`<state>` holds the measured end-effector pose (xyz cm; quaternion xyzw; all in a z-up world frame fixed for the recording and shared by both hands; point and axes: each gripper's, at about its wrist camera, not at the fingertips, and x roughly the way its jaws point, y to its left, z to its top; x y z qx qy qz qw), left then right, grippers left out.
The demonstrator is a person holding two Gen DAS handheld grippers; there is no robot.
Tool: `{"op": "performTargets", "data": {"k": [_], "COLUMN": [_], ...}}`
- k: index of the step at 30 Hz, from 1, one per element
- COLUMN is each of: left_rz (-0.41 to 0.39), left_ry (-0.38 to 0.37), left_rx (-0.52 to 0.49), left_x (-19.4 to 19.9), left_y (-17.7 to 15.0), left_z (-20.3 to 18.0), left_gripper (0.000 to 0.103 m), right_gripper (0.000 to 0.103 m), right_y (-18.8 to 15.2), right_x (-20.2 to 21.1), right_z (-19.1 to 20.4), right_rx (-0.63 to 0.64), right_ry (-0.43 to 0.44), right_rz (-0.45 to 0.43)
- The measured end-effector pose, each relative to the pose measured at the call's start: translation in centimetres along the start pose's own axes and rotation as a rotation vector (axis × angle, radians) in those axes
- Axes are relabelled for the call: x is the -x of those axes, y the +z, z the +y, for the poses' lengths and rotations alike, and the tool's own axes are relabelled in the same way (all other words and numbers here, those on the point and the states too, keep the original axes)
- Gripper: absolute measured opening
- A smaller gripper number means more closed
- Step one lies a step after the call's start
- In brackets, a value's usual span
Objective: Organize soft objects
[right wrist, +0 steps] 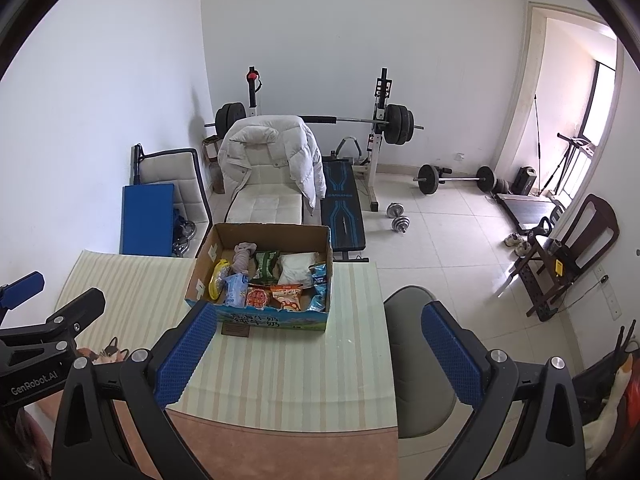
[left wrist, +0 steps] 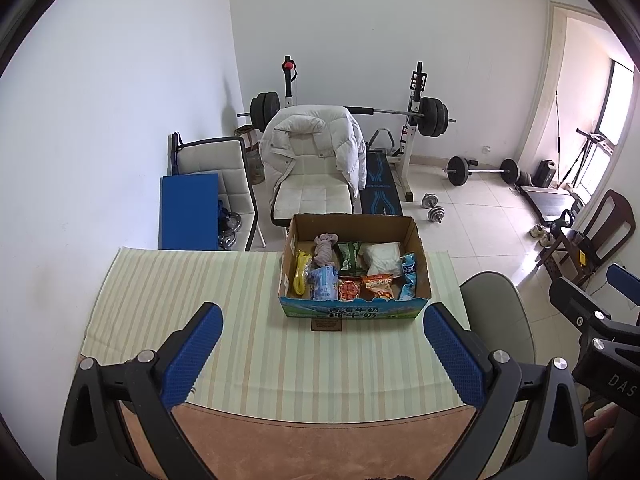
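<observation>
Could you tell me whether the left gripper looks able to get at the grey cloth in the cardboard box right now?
Probably yes: the left gripper is open, the box has no lid, and the grey cloth lies uncovered on top.

Left gripper [left wrist: 323, 348] wide open, level, gripping nothing. Right gripper [right wrist: 316, 350] alongside, spread just as wide, likewise with nothing between the pads.

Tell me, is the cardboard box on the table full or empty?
Nearly full. The cardboard box is open on top, and snack packets, a white bag and a grey cloth cover almost all of its floor.
</observation>
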<state>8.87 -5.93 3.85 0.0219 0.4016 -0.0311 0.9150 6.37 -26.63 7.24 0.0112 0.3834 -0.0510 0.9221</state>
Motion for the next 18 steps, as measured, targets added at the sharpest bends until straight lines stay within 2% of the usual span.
{"op": "performTargets", "data": {"k": [18], "left_rz": [-0.004], "left_ry": [-0.004], "left_rx": [-0.002], "left_x": [0.37], "left_y": [-0.06], "left_z": [0.1], "left_gripper": [0.103], "right_gripper": [0.103], "right_y": [-0.06], "right_x": [0.54], "right_z": [-0.2], "right_rx": [-0.009], "right_ry": [-0.004], "right_rz": [-0.008]}}
